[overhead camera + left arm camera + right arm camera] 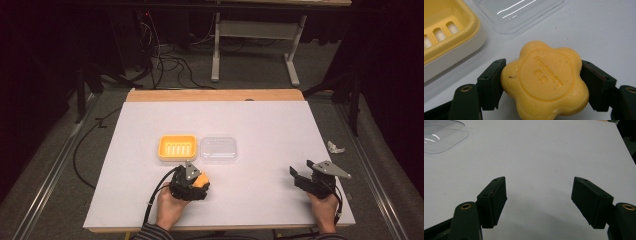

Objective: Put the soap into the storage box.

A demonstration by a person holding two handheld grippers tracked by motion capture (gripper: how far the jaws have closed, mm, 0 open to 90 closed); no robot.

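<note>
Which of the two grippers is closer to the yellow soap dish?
Left. The left gripper, clamped on the soap, sits just in front of the soap dish; the right gripper is far off to its right, jaws open.

Bright lit table [260,120], dark surroundings, soft shadows, slight blur

One flower-shaped yellow soap bar [545,83], one yellow slotted plastic soap dish [177,147], one clear plastic lid [218,149] — and two black two-jaw grippers, left [196,181] and right [301,176].
</note>
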